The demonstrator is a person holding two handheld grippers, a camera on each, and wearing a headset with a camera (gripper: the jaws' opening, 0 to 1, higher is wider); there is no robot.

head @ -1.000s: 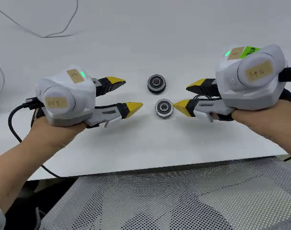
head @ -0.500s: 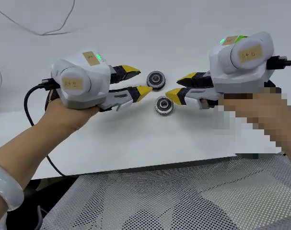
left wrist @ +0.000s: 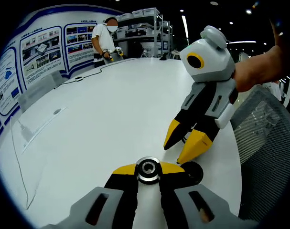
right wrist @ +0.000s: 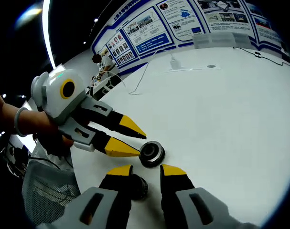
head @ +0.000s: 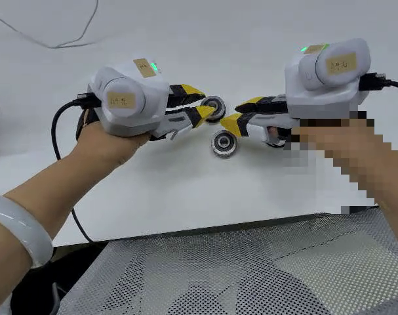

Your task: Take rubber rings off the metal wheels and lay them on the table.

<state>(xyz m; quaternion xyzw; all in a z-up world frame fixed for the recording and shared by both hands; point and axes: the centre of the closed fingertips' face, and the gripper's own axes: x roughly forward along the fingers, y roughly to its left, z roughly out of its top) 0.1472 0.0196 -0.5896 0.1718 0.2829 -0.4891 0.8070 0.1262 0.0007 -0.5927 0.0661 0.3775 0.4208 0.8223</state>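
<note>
My left gripper (head: pixel 202 102) is spread, its 2 tips on either side of the far wheel (head: pixel 216 105) on the table (head: pixel 185 190). My right gripper (right wrist: pixel 145 171) is spread too. The far wheel lies just ahead of its gap and the near wheel (head: pixel 223 142) lies just beside 1 jaw.

Left gripper (head: pixel 202 103) now at far wheel (head: pixel 216 106).

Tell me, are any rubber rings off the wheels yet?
Done: nothing yet. The far wheel and near wheel both wear their dark rings on the table. In hand: the left gripper, open, is at the far wheel; the right gripper hovers open by the near wheel. Left: both rings.
</note>
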